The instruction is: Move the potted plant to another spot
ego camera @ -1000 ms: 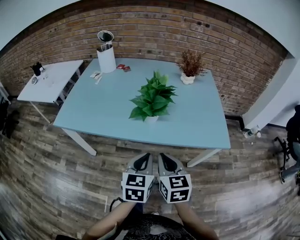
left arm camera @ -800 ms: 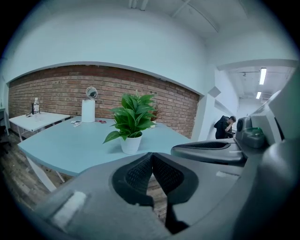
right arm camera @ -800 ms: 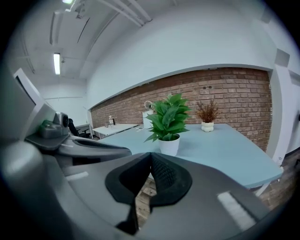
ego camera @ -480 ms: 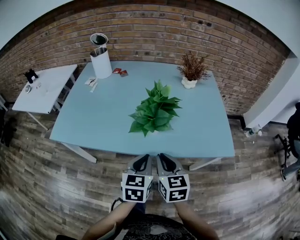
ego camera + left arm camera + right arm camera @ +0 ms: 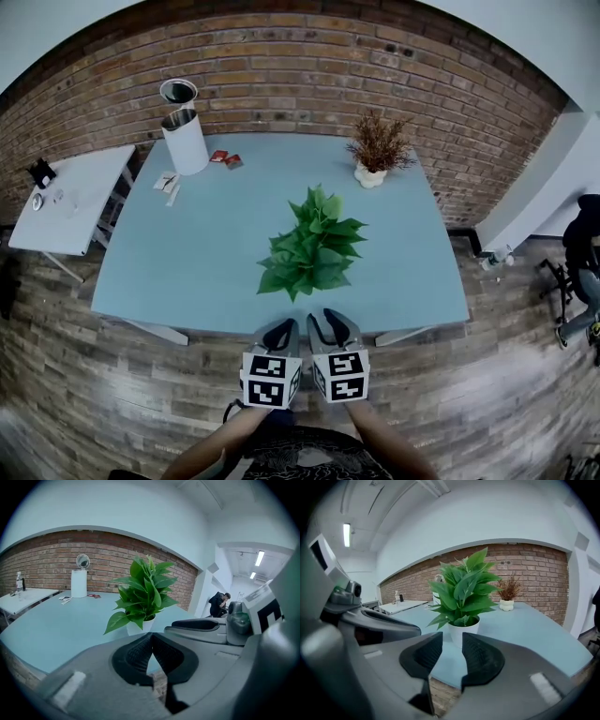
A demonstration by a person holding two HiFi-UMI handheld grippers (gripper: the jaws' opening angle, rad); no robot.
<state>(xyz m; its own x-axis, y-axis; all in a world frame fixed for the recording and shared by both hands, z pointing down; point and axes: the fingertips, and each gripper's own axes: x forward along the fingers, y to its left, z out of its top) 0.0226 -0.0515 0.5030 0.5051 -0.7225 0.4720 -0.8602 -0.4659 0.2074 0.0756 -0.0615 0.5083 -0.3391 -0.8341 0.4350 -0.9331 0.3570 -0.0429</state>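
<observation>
Head view: two grippers, the left gripper and right gripper, hung side by side at the near edge of the desk. One potted plant stood mid-desk, and one dried plant stood far right.

Left gripper view: jaws clenched on nothing.

Right gripper view: jaws had just been opening and stood apart, empty.

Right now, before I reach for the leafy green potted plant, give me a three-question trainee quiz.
1. True or false: the dried brown plant stands nearer the red brick wall than the leafy green plant in its white pot.
2. Whose jaws stand apart: A left, B right, C both?
3. What tall thing stands at the far left corner of the light blue table?
Key: 1 true. 2 B: the right gripper has just been opening its jaws, nothing between them; the left gripper is shut. 3 The white cylindrical container.
</observation>
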